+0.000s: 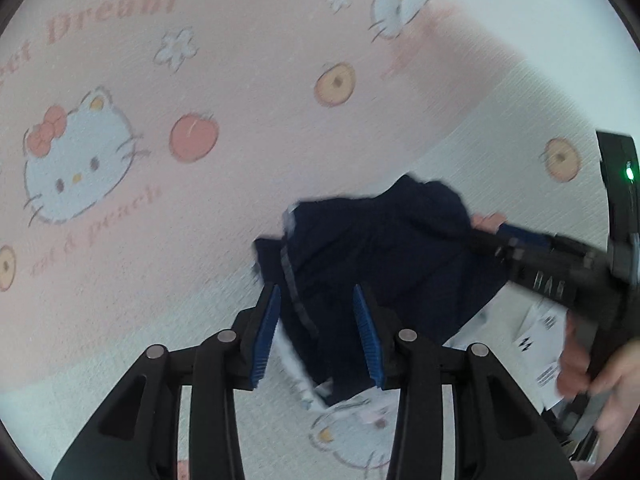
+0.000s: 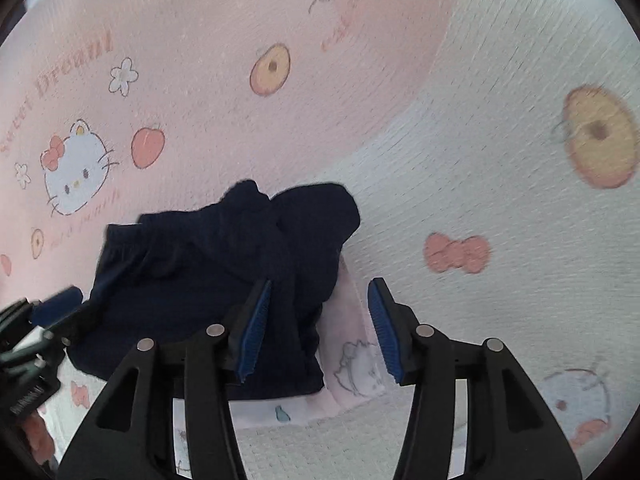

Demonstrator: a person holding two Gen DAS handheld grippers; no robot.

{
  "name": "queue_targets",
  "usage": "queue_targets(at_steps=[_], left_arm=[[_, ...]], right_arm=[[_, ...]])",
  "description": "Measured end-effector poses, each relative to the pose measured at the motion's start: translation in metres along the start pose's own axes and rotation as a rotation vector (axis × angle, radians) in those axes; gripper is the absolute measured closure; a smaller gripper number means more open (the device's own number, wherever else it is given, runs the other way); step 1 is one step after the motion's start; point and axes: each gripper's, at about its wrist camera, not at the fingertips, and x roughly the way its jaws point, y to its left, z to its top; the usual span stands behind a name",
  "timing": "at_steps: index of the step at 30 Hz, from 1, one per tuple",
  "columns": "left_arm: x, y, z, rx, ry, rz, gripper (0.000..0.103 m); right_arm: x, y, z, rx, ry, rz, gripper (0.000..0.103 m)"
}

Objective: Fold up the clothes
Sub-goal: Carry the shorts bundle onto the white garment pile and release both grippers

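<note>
A dark navy garment [image 1: 380, 248] lies bunched on a pink and white cartoon-cat bedsheet [image 1: 240, 80]; it also shows in the right wrist view [image 2: 216, 264]. A pale pink printed cloth [image 2: 352, 344] lies under its edge. My left gripper [image 1: 316, 332] is open, its blue pads on either side of the garment's near edge. My right gripper [image 2: 320, 328] is open over the garment's right edge and the pink cloth. The right gripper [image 1: 516, 240] also shows at the garment's far side in the left wrist view; the left gripper [image 2: 52, 308] shows at lower left in the right wrist view.
The bedsheet [image 2: 480, 160] spreads all around, pink at the far side, white nearer. A hand [image 1: 600, 372] holds the right gripper's body at the right edge of the left wrist view.
</note>
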Motion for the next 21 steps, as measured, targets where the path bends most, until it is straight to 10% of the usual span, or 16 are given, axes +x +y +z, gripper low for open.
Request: queue_targets(at_steps=[4, 10, 21], left_arm=[[0.029, 0.003, 0.0, 0.024, 0.133, 0.023, 0.063], [-0.036, 0.032, -0.011, -0.038, 0.0, -0.006, 0.062], [-0.176, 0.171, -0.02, -0.194, -0.186, 0.264, 0.043]], right_arm=[[0.012, 0.022, -0.015, -0.09, 0.061, -0.049, 0.05], [-0.012, 0.018, -0.01, -0.019, 0.018, -0.018, 0.049], [-0.069, 0.22, -0.025, -0.189, -0.074, 0.171, 0.016]])
